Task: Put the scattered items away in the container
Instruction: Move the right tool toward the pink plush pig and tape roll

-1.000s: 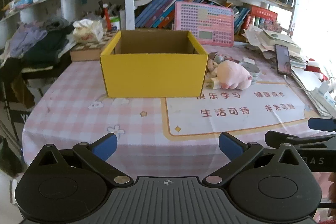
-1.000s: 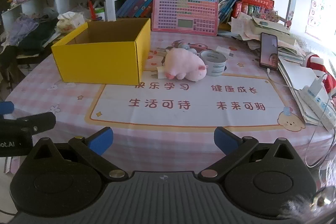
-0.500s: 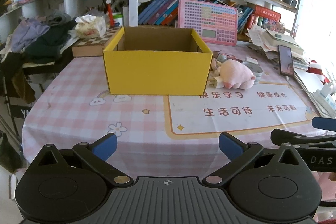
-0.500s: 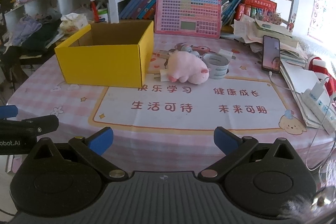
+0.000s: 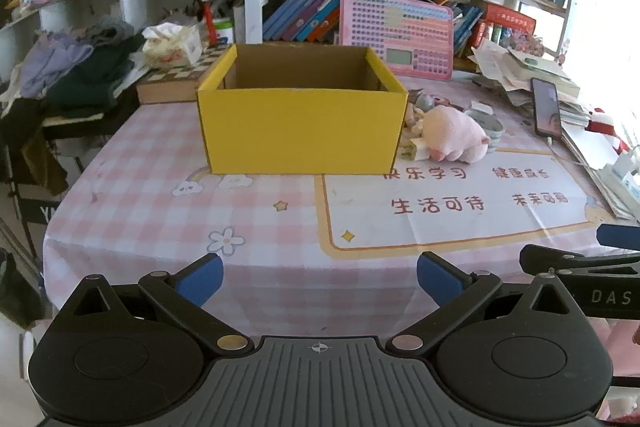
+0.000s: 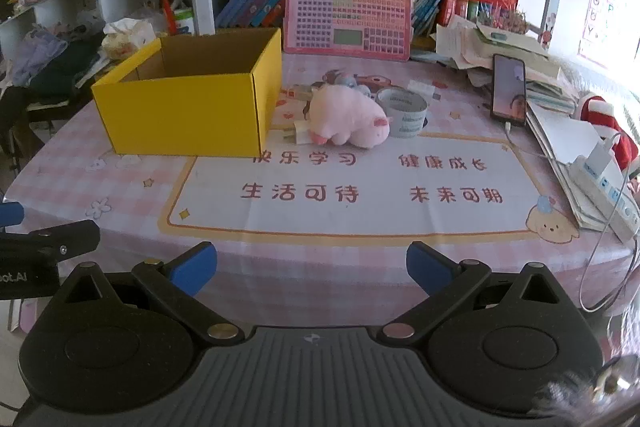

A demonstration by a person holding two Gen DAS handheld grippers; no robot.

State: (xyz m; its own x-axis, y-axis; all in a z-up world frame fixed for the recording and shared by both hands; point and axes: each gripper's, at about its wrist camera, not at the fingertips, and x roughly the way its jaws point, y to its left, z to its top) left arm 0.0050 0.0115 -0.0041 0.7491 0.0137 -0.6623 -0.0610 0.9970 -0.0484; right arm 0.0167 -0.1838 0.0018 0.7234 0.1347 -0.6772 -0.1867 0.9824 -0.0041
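My left tongs [image 5: 318,277] hang spread wide and empty over the near edge of the counter [image 5: 152,195], facing the yellow box [image 5: 302,131]. My right tongs [image 6: 312,265] are likewise parted with nothing between them, aimed at the printed mat [image 6: 360,191]. The box stands upright and open-topped on the pink checked cloth; its inside looks bare, though I cannot see the floor of it. Just to its right lies the pink plush pig [image 6: 346,117] on its side, with a white plug [image 6: 298,133] touching its near end. A roll of tape [image 6: 404,113] sits just behind the pig. Small bits lie behind the pig, too blurred to name. A phone [image 6: 508,89] leans against the paper stack farther right.
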